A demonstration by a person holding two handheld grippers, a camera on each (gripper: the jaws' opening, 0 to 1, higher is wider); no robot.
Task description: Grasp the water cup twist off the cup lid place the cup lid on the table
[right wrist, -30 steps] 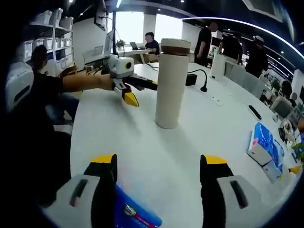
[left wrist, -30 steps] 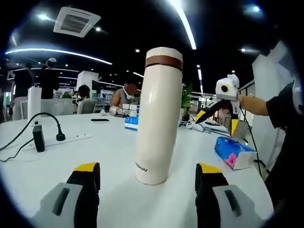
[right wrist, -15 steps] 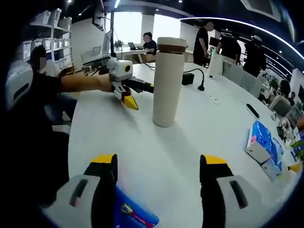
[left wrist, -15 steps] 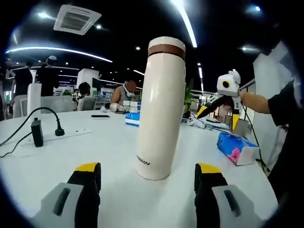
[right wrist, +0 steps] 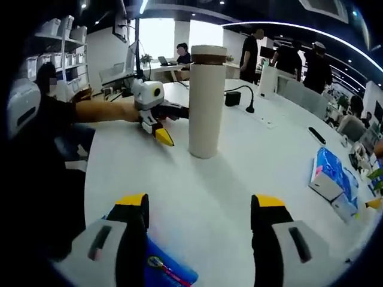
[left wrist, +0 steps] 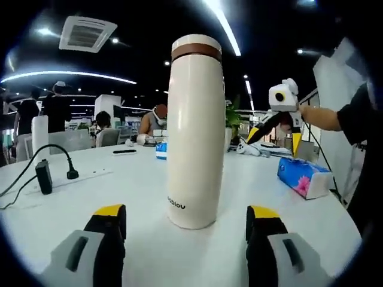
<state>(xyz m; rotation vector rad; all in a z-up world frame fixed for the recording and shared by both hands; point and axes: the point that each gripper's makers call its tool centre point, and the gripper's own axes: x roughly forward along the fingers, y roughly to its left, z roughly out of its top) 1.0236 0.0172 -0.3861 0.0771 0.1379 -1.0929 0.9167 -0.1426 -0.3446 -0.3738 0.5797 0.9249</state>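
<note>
A tall cream water cup (left wrist: 195, 134) with a brown band under its cream lid (left wrist: 197, 45) stands upright on the white table (left wrist: 125, 191). My left gripper (left wrist: 185, 222) is open, its jaws either side of the cup's base, just short of it. In the right gripper view the cup (right wrist: 206, 103) stands further off, with the lid (right wrist: 208, 54) on top. My right gripper (right wrist: 199, 210) is open and holds nothing. The left gripper (right wrist: 164, 124) reaches toward the cup from the left there. The right gripper (left wrist: 276, 122) hangs open in the air at the right of the left gripper view.
A blue tissue pack (left wrist: 305, 177) lies right of the cup. A power strip with a black plug and cable (left wrist: 54, 173) lies to the left. Another blue pack (right wrist: 164, 270) lies between my right jaws. Blue-white boxes (right wrist: 332, 179) sit at the table's right. People are in the background.
My left gripper has closed in on the cup, which looks larger and sits between the jaws. The right gripper view has shifted slightly; both grippers stay open.
</note>
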